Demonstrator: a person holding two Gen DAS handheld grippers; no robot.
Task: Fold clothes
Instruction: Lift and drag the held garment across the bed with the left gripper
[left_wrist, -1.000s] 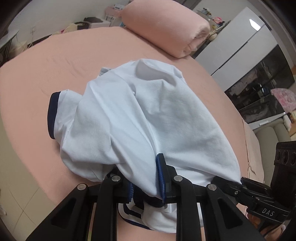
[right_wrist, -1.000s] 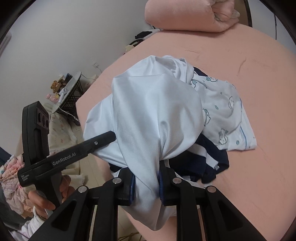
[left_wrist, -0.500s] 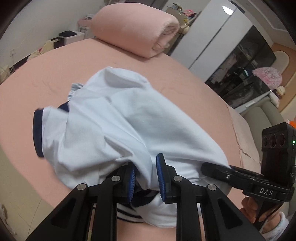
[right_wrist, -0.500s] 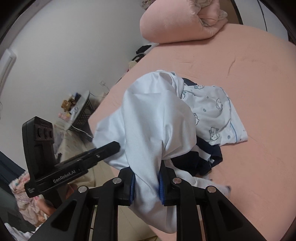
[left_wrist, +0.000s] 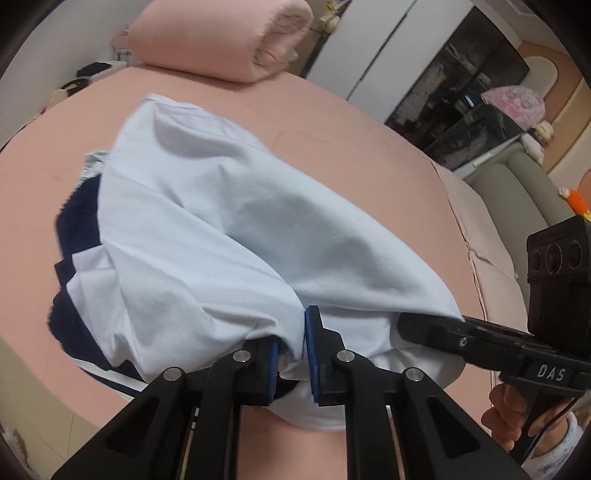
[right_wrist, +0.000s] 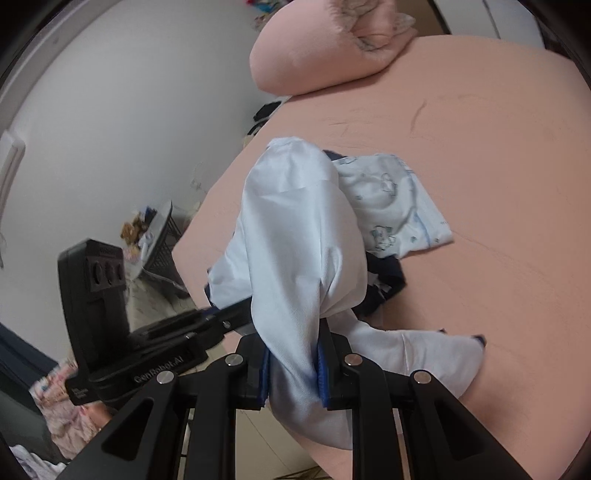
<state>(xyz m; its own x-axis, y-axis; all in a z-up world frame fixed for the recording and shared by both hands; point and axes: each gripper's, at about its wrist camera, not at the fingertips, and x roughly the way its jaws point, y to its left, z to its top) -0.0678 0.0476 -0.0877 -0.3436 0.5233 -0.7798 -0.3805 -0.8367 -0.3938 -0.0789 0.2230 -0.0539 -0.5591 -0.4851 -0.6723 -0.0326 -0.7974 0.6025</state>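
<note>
A white shirt (left_wrist: 236, 229) with navy trim is lifted off the pink bed (left_wrist: 369, 147), stretched between both grippers. My left gripper (left_wrist: 291, 350) is shut on a bunched edge of the shirt. My right gripper (right_wrist: 293, 365) is shut on another bunched part of the white shirt (right_wrist: 295, 236), and cloth hangs below its pads. One sleeve end (right_wrist: 443, 350) trails on the bed. The right gripper's body (left_wrist: 517, 350) shows at the right of the left wrist view, and the left gripper's body (right_wrist: 147, 347) at the left of the right wrist view.
A printed white garment (right_wrist: 395, 206) and a navy garment (right_wrist: 384, 284) lie on the bed under the shirt. A rolled pink quilt (left_wrist: 221, 40) sits at the bed's far end. The bed edge (right_wrist: 207, 236) drops to the floor, with a basket (right_wrist: 162, 240) beside it. A sofa (left_wrist: 517, 199) stands alongside.
Both grippers have risen and pulled back with the shirt, lifting it off the pile. The navy garment beneath is now more exposed, and a sleeve has dropped onto the bed.
</note>
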